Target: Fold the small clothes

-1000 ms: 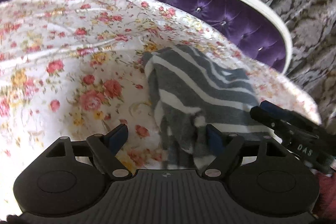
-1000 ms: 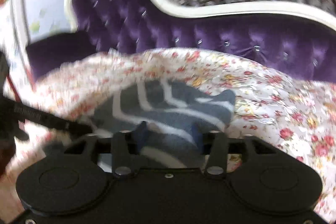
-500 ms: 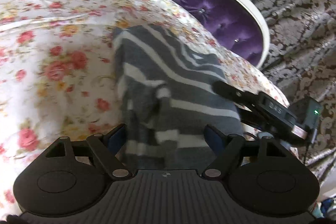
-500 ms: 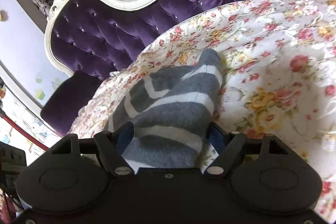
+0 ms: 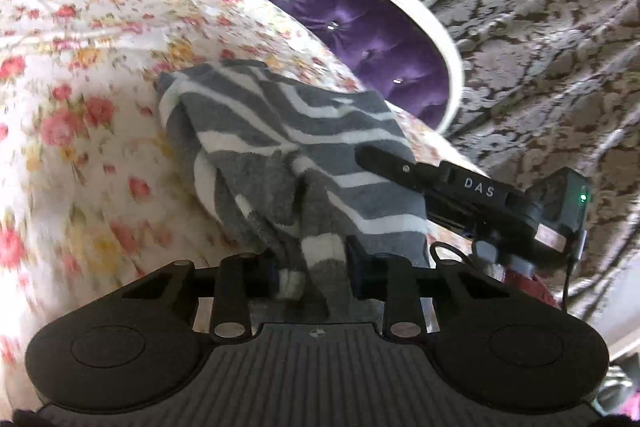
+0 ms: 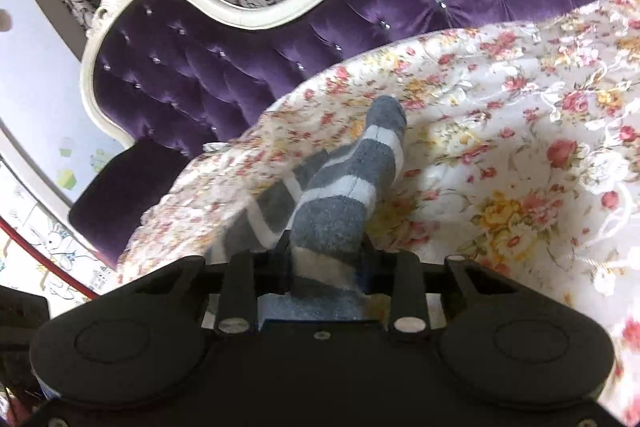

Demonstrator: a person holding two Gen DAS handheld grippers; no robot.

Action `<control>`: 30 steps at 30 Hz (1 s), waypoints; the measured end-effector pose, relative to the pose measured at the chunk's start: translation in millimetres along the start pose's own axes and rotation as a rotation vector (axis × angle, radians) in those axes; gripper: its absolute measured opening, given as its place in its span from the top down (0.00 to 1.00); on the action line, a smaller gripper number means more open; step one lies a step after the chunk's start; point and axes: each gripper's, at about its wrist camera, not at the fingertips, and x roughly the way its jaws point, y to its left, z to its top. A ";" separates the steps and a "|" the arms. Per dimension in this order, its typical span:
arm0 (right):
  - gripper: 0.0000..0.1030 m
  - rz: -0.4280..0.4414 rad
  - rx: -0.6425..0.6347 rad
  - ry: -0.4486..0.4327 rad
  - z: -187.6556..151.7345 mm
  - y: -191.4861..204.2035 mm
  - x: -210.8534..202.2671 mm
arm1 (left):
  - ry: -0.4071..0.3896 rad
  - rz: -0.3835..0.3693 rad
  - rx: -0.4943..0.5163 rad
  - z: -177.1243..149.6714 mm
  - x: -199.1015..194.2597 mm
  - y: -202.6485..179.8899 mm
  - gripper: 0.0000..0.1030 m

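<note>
A grey sock with white stripes (image 5: 320, 147) lies on the floral bedsheet (image 5: 80, 107). Its near end is bunched up between the pads of my left gripper (image 5: 314, 267), whose jaws are closing and pinch the fabric. In the right wrist view the sock (image 6: 352, 179) runs away from me toward its toe. My right gripper (image 6: 324, 261) is also closing, its pads squeezing the sock's near end. From the left wrist view, one black finger of the right gripper (image 5: 384, 165) rests across the sock's right side.
A purple tufted headboard (image 6: 240, 67) with a white curved frame (image 5: 400, 7) borders the bed. Behind it hangs grey damask fabric (image 5: 540, 47). The floral sheet (image 6: 520, 147) spreads wide on the right.
Both grippers' jaws have narrowed from wide apart onto the sock's ends. The sock has bunched and lifted at both grippers, and the right gripper's finger reaches farther over it.
</note>
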 end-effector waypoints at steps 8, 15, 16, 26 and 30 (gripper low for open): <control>0.59 -0.020 -0.006 0.071 -47.2 40.4 -75.5 | 0.049 -0.032 0.025 -67.2 -52.2 -36.1 0.72; 0.55 -0.026 0.018 0.092 -108.4 46.1 -124.7 | 0.091 0.031 0.047 -131.8 -83.5 -43.0 0.70; 0.54 -0.052 0.007 0.088 -115.4 45.2 -126.6 | 0.092 0.079 0.053 -138.1 -83.1 -40.3 0.70; 0.37 -0.237 -0.166 -0.056 -140.3 49.7 -134.6 | -0.042 0.352 0.210 -171.7 -105.5 -60.0 0.61; 0.37 -0.213 -0.204 -0.126 -141.3 56.8 -154.3 | -0.140 0.371 0.308 -171.9 -123.6 -90.6 0.61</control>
